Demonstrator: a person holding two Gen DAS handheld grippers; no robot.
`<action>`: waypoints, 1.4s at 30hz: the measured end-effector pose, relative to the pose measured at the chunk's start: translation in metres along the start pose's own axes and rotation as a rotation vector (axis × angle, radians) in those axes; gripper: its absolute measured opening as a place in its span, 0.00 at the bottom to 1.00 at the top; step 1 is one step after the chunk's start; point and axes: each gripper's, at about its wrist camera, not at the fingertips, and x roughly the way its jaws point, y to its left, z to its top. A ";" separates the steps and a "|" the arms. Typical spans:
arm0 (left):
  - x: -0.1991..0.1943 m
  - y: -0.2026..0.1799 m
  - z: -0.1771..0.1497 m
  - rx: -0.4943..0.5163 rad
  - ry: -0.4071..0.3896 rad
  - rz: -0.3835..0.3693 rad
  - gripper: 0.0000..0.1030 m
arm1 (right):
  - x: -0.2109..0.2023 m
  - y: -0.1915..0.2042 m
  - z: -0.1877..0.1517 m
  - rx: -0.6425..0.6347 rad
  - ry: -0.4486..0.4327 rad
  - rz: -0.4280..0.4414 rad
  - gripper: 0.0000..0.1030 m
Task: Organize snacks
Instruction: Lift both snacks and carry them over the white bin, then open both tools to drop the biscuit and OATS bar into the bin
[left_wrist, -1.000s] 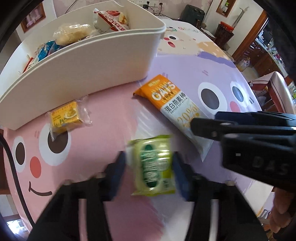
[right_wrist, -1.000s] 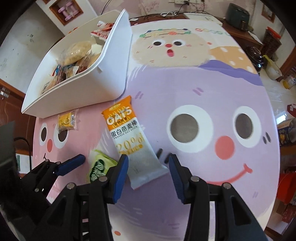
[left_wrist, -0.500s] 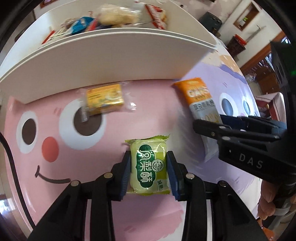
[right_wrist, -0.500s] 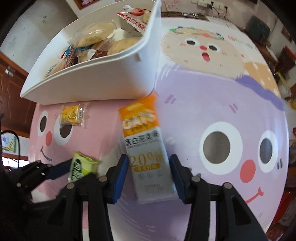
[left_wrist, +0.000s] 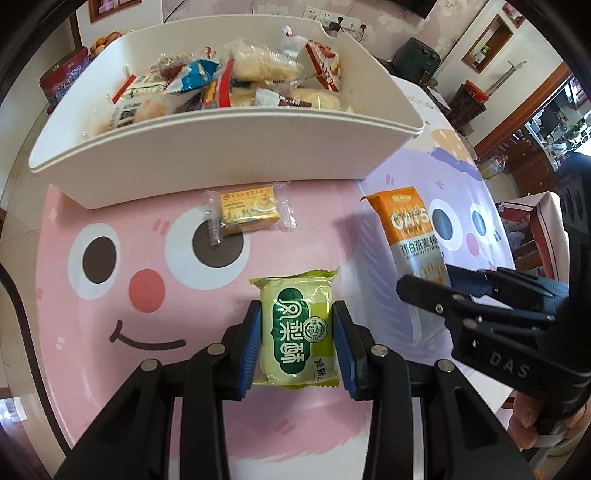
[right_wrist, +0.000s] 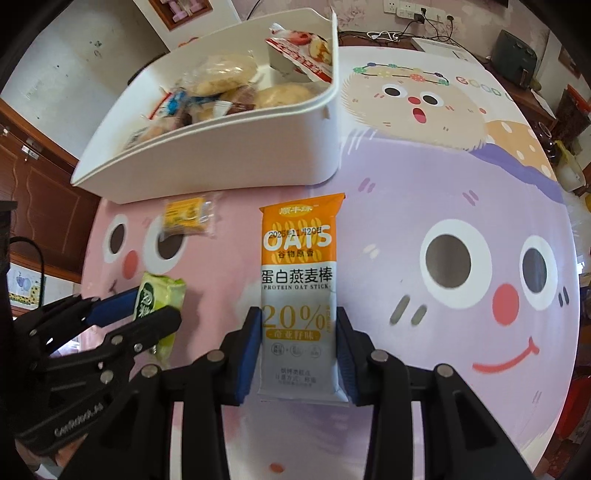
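My left gripper is shut on a green snack packet, with both blue pads pressed on its long sides, just above the pink part of the tablecloth. The right gripper grips the lower white end of an orange and white oat bar, which points toward the bin. A white bin holding several wrapped snacks stands at the back. A small yellow packet lies on the cloth right in front of the bin wall. The two grippers sit side by side, left gripper to the left of the bar.
The round table wears a cartoon-face cloth, pink at left and purple at right. A red tin stands behind the bin at left. A chair and wooden furniture lie beyond the table's right edge.
The left gripper carried the green packet up and toward the bin, whose inside now shows. The right gripper slid over the oat bar and its jaws narrowed onto the lower end.
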 end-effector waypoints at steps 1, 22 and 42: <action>-0.004 0.000 0.000 0.000 -0.003 -0.003 0.35 | -0.004 0.002 -0.002 0.000 -0.004 0.004 0.37; -0.143 0.039 0.082 0.045 -0.258 0.126 0.35 | -0.128 0.077 0.057 -0.096 -0.294 0.089 0.37; -0.189 0.046 0.179 0.069 -0.401 0.289 0.35 | -0.166 0.111 0.161 -0.110 -0.441 -0.007 0.38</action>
